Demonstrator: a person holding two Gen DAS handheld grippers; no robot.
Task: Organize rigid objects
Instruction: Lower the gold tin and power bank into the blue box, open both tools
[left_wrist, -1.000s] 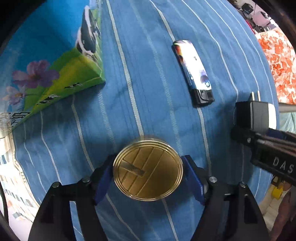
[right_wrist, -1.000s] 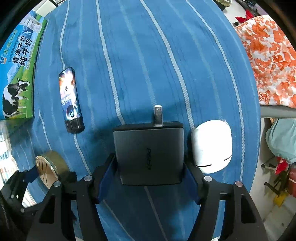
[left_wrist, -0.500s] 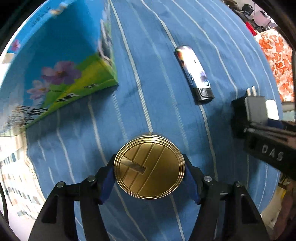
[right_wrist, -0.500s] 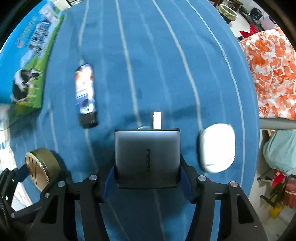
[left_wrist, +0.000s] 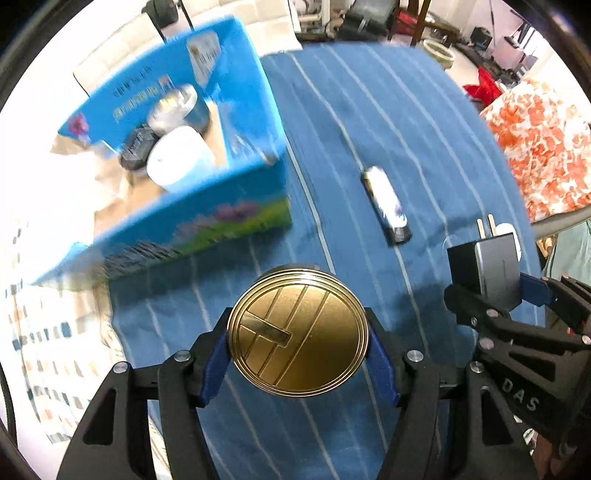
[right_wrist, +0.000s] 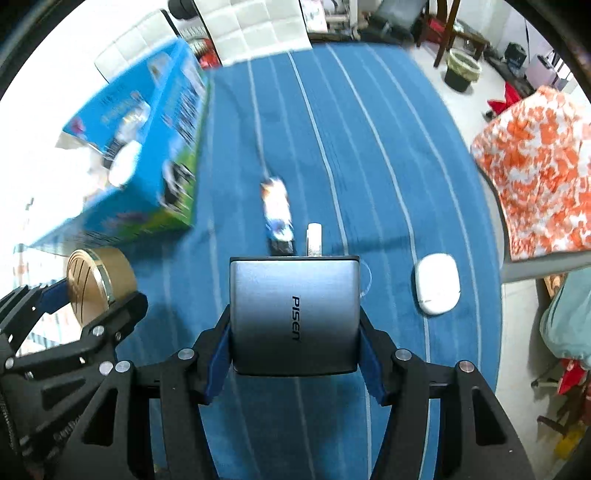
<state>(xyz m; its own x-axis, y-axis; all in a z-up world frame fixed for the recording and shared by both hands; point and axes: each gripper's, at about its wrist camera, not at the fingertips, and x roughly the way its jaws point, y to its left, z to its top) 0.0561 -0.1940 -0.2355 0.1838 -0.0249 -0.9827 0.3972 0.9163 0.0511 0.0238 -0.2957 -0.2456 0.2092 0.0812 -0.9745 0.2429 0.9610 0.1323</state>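
My left gripper (left_wrist: 297, 341) is shut on a round gold tin (left_wrist: 297, 331) and holds it above the blue striped cloth; the tin also shows in the right wrist view (right_wrist: 96, 277). My right gripper (right_wrist: 294, 334) is shut on a grey PISEN charger (right_wrist: 294, 312), also seen from the left wrist view (left_wrist: 487, 271). An open blue milk carton box (left_wrist: 207, 206) stands at the left, holding a white roll (left_wrist: 180, 158), a tin and a dark item. A lighter (left_wrist: 387, 204) and a white oval case (right_wrist: 437, 283) lie on the cloth.
The blue striped cloth (right_wrist: 369, 129) covers the table. An orange floral fabric (right_wrist: 543, 177) hangs at the right edge. A chair and a bin (right_wrist: 461, 70) stand on the floor beyond the table. A patterned white cloth (left_wrist: 51, 350) lies at the left.
Both grippers have lifted and tilted up with their objects, so the table looks farther away. The box's open top and its contents have come into view.
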